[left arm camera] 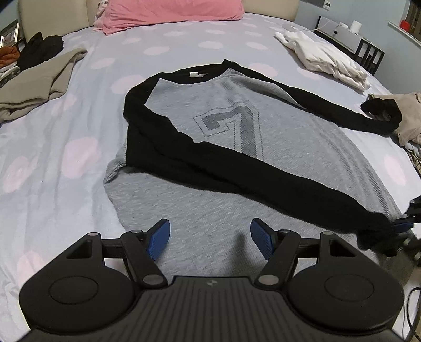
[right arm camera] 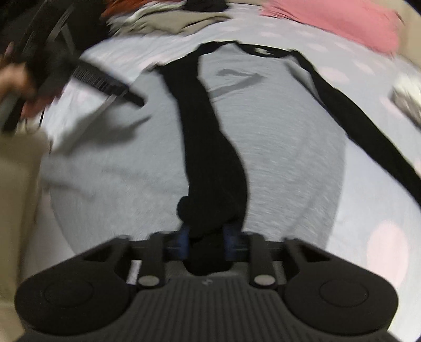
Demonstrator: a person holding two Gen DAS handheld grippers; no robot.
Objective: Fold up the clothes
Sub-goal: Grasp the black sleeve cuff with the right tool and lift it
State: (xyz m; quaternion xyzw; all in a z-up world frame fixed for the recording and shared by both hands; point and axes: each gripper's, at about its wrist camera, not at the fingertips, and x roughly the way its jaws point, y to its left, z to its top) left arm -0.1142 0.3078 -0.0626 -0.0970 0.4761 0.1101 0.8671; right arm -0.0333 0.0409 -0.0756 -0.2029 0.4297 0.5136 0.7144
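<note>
The right claw (right arm camera: pixel 206 238) is clamped on the cuff of a black sleeve (right arm camera: pixel 210 147) low in the centre of the blurred right wrist view, dark cloth bunched between its blue pads (right arm camera: pixel 184 238). The left claw (left arm camera: pixel 209 240) stands apart with nothing between its pads, low in its own view over the near hem of the grey shirt (left arm camera: pixel 226 131). That shirt lies flat mid-frame on the bed (left arm camera: pixel 52 157), one black sleeve folded across its front toward the lower right, the other sleeve (left arm camera: pixel 342 110) stretched to the right edge. Open sheet spreads to the left of the shirt. A tan garment (left arm camera: pixel 36 84) sits at upper left, white clothes (left arm camera: pixel 326 58) upper right, a pink pillow (left arm camera: pixel 173 10) along the top.
</note>
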